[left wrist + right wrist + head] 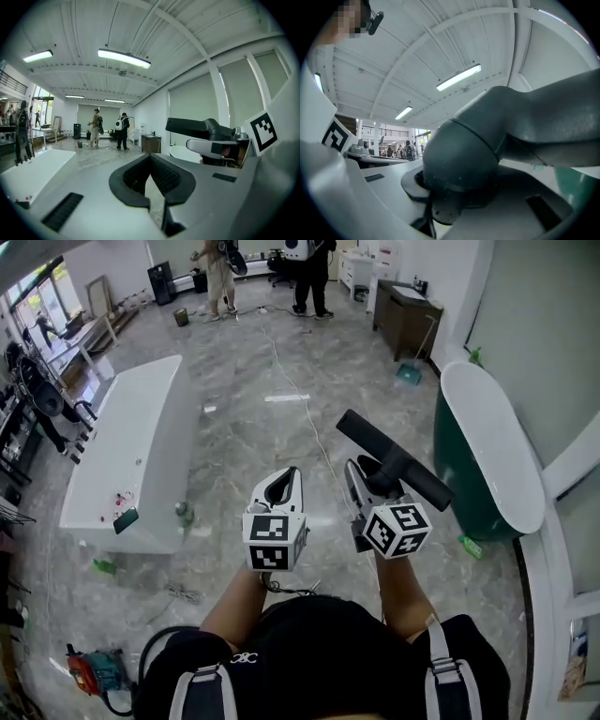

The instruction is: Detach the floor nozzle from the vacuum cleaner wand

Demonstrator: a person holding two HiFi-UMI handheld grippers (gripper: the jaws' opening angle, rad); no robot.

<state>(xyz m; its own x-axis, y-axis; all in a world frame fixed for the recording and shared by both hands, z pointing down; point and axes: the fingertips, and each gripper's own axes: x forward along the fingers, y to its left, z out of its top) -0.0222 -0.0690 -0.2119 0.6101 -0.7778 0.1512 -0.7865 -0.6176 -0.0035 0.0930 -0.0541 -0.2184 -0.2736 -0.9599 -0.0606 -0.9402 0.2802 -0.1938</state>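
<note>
We hold the right gripper [370,474] raised in front of us, clamped on the neck of the dark grey floor nozzle [389,456]. Its long bar juts out toward 11 o'clock and 4 o'clock above the jaws. In the right gripper view the rounded neck fills the space between the jaws and the pads press on it. The left gripper [281,486] sits just beside it at 9 o'clock with its jaws together and nothing between them.

No wand shows in any view, so we judge the nozzle already free and the step in hand to be carrying it clear. To do that well, we should keep the squeeze steady on the neck, because the bar overhangs the jaws on both sides and could twist in the grip. We should keep the bar level and keep the left gripper out of its way. It should go down flat, not be dropped.

As for containers, the dark green tub [469,493] at 3 o'clock shows a white top, and we cannot see inside it. The white table [131,456] at 9 o'clock carries a few small items, too small to name.
</note>
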